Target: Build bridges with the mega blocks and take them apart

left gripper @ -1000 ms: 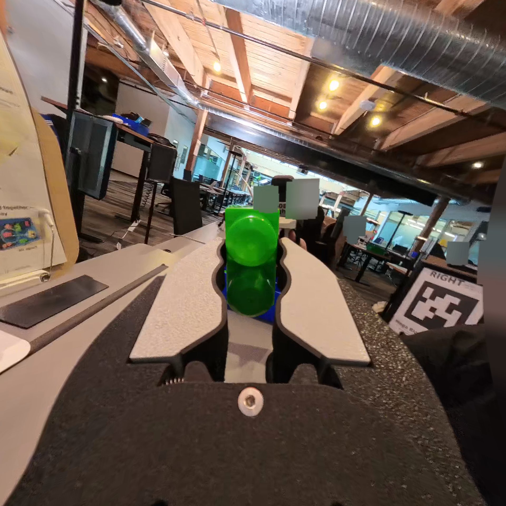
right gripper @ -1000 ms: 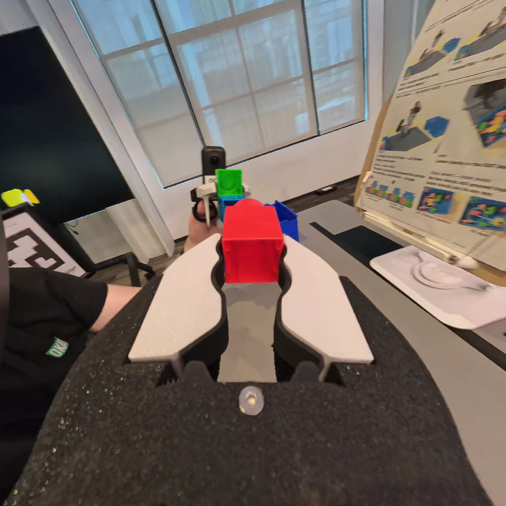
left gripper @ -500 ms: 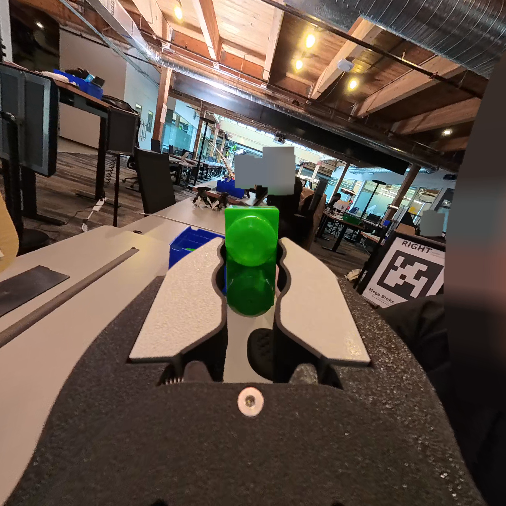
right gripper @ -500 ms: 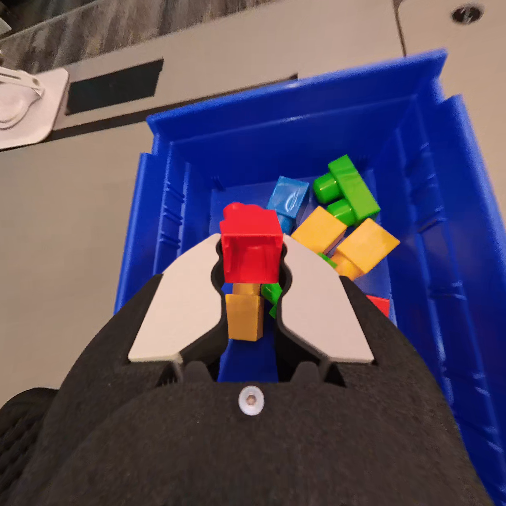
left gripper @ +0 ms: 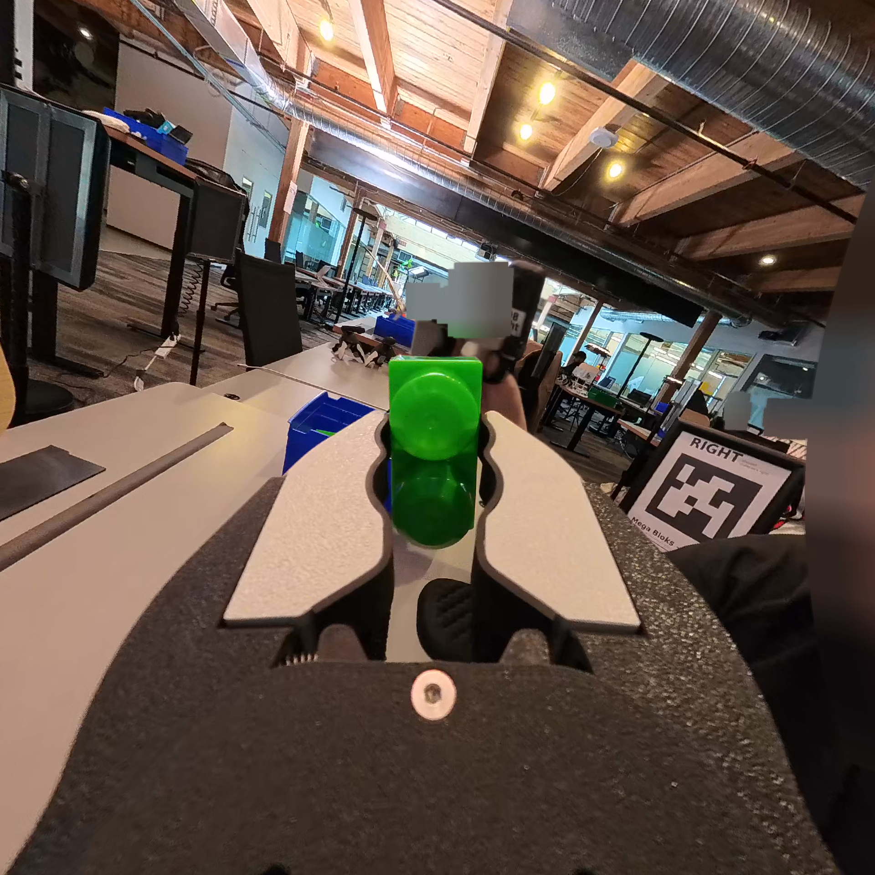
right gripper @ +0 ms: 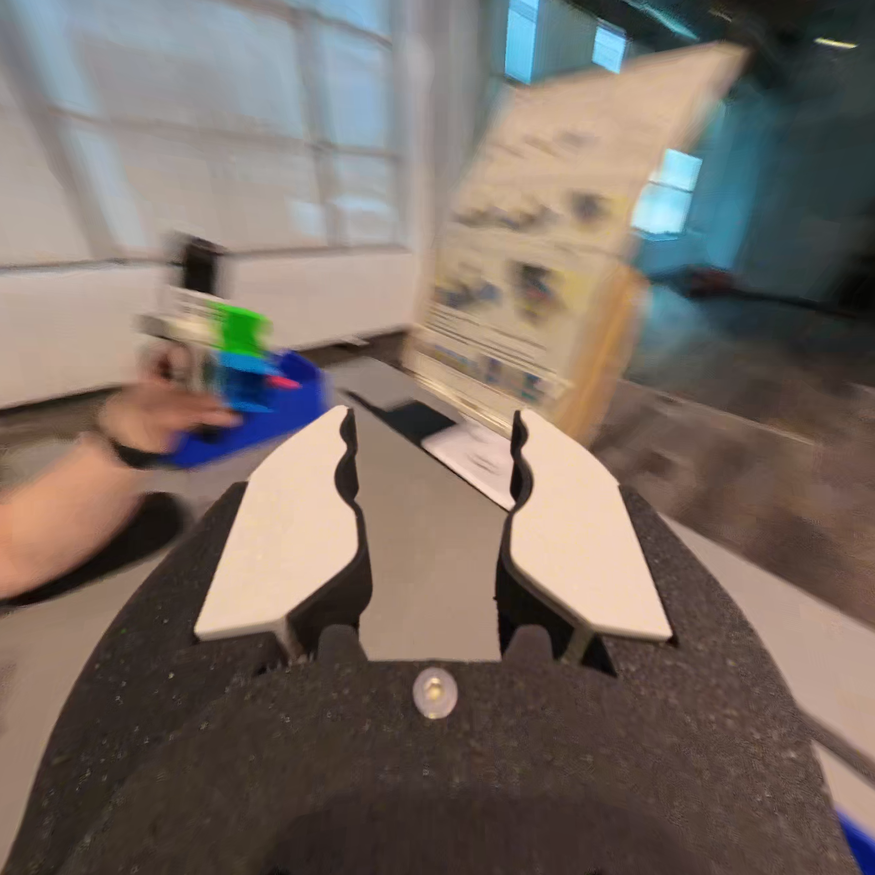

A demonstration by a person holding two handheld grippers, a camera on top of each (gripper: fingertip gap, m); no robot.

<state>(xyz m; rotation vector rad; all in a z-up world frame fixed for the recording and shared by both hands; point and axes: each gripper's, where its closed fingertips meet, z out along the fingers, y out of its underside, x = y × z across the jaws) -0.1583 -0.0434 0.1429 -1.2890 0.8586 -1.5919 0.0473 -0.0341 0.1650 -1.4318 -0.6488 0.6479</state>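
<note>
— Claw on your left [left gripper: 433,454]: what has it got?

— Your left claw is clamped on the green block [left gripper: 433,428], a two-stud piece held between the fingers with its studs facing the camera, up above the grey worktop [left gripper: 118,544].

— And your right claw [right gripper: 432,428]?

— Spread wide, nothing between its fingers. That view is badly blurred.

— Where are the other blocks?

— In the blue bin [left gripper: 322,424] on the worktop, just beyond your left claw. From your right wrist view you can see the bin [right gripper: 265,421] again, with your hand [right gripper: 156,416] in front of it and a blue block under the green one; I cannot tell whether the two are joined.

— Anything past that?

— An instruction board [right gripper: 544,265] stands behind the bin, and a framed marker sign [left gripper: 705,487] sits at your right.
</note>
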